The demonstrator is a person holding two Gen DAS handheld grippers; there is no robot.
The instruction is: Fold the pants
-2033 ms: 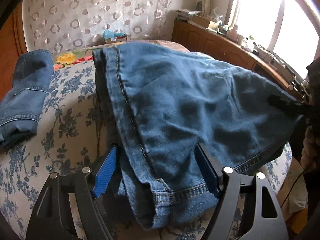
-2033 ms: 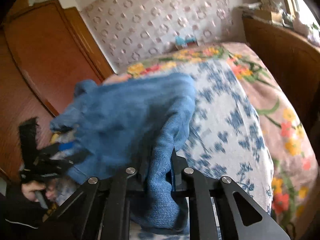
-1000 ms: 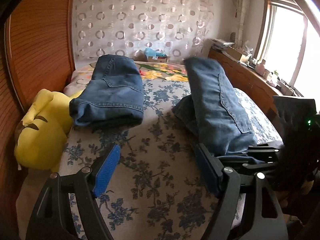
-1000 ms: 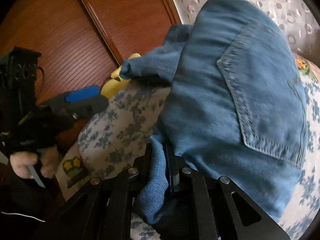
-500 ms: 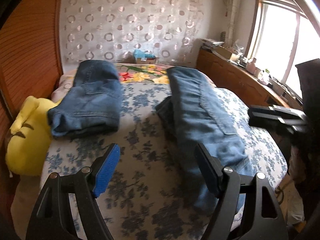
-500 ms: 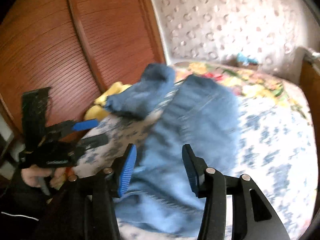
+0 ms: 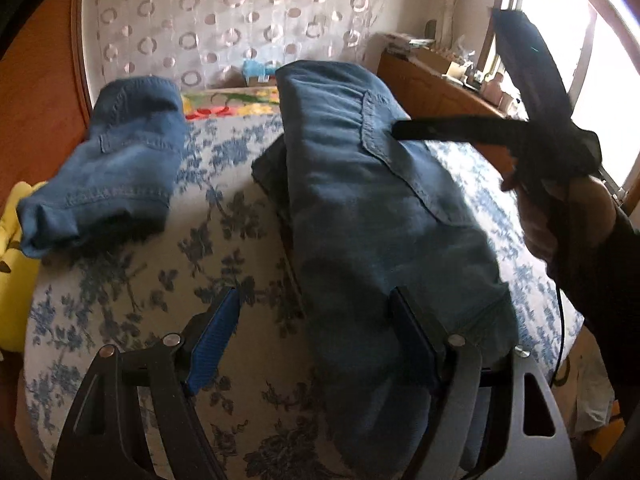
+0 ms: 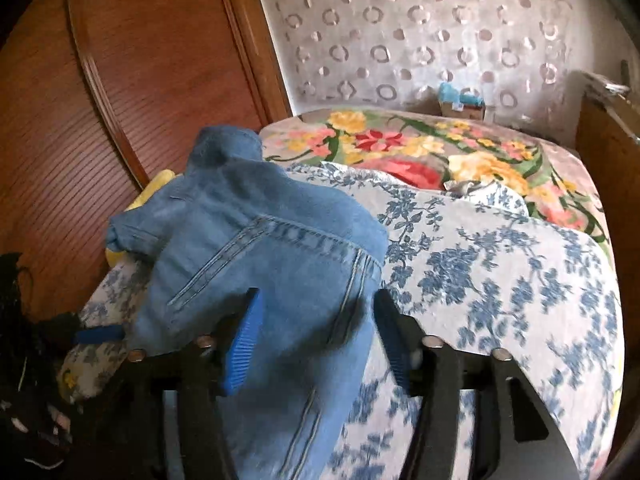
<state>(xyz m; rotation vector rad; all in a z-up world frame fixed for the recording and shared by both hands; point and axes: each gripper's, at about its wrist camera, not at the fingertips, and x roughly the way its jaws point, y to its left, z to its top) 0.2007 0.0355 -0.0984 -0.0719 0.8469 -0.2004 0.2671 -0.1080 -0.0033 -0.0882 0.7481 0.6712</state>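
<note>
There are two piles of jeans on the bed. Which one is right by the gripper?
The long folded jeans on the right, with the pocket on top. Their near end reaches the left gripper. The smaller folded jeans lie farther back on the left, beside something yellow.

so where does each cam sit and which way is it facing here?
Left wrist: on the left gripper, looking down the bed at the folded jeans; the right gripper and its hand show.
Right wrist: on the right gripper, jaws opening over those jeans, facing the wardrobe.
Shared: jeans, floral sheet, second folded pair.
</note>
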